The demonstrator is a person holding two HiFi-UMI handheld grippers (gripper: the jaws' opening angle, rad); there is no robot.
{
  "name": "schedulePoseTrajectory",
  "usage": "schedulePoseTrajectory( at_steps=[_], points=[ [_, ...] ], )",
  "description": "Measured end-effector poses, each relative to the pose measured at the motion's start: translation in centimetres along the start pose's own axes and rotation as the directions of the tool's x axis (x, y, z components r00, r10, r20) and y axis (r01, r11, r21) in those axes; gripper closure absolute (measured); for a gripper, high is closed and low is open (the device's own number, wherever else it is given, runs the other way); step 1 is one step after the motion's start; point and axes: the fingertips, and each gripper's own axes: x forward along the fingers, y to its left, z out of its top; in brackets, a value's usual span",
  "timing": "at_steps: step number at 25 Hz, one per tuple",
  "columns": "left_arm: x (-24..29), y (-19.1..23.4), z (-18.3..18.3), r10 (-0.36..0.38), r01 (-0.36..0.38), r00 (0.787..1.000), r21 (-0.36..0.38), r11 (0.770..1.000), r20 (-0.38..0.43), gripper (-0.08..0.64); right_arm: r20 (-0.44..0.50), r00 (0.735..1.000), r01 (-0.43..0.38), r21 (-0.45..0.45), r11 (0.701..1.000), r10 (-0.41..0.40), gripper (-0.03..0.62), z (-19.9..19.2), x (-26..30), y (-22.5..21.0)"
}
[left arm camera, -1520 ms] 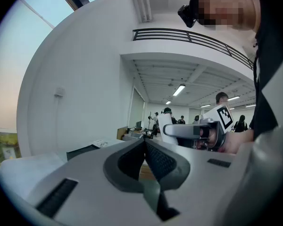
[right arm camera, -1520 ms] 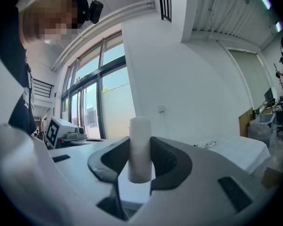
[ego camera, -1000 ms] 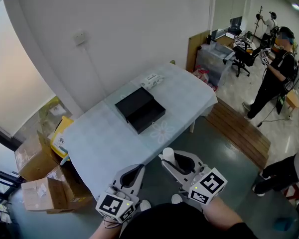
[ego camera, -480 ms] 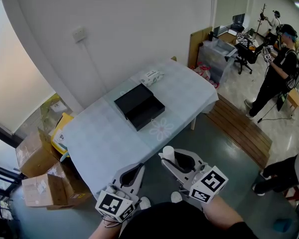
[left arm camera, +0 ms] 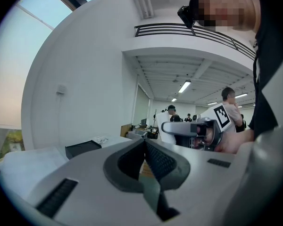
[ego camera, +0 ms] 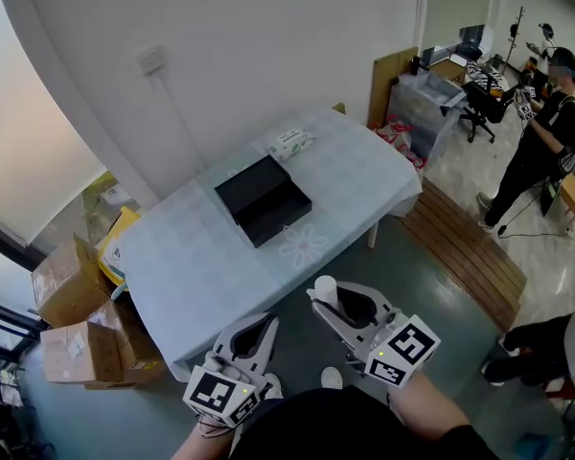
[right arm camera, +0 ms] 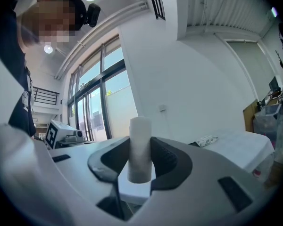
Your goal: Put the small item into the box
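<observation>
The small item, a short white cylinder [right arm camera: 140, 145], is not yet near its goal. It sits clamped between the pads of the right tool [right arm camera: 140, 160], which is held over the grey floor, short of the near edge of the white-clothed desk [ego camera: 364, 180] and well apart from it. The jaws stand fairly wide because the cylinder's body fills the gap, each ribbed pad pressing on one flank. Gripped round its middle like this, it probably cannot roll or tip during the carry.

Its long axis runs upright, crosswise to the reach of the jaws. One flat end rises clear above the pads and the other hangs just below them. In the head view the round top end of the cylinder [ego camera: 326, 289] faces upward toward the camera.

The left tool [left arm camera: 145, 147] is closed down to nothing, its pads meeting with no object between them. It hangs beside the right one, low and close to the body, apparently idle, since one tool suffices for so small a load.

The black rectangular open box [ego camera: 278, 214] lies about midway along the desk, its lid laid back toward the far edge, so the cavity faces up, ready for a drop from above. A white soft packet [ego camera: 292, 143] rests near the far edge, beyond the box.
</observation>
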Motion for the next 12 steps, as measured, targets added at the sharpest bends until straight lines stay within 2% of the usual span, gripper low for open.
schedulePoseTrajectory(
  at_steps=[12],
  points=[
    [2.8, -3.4, -0.3, 0.070, -0.070, 0.998, -0.015, 0.997, -0.003, 0.551, -0.022, 0.997, -0.075, 0.015, 0.997, 0.076, 0.454, 0.8, -2.3, -3.3]
  ],
)
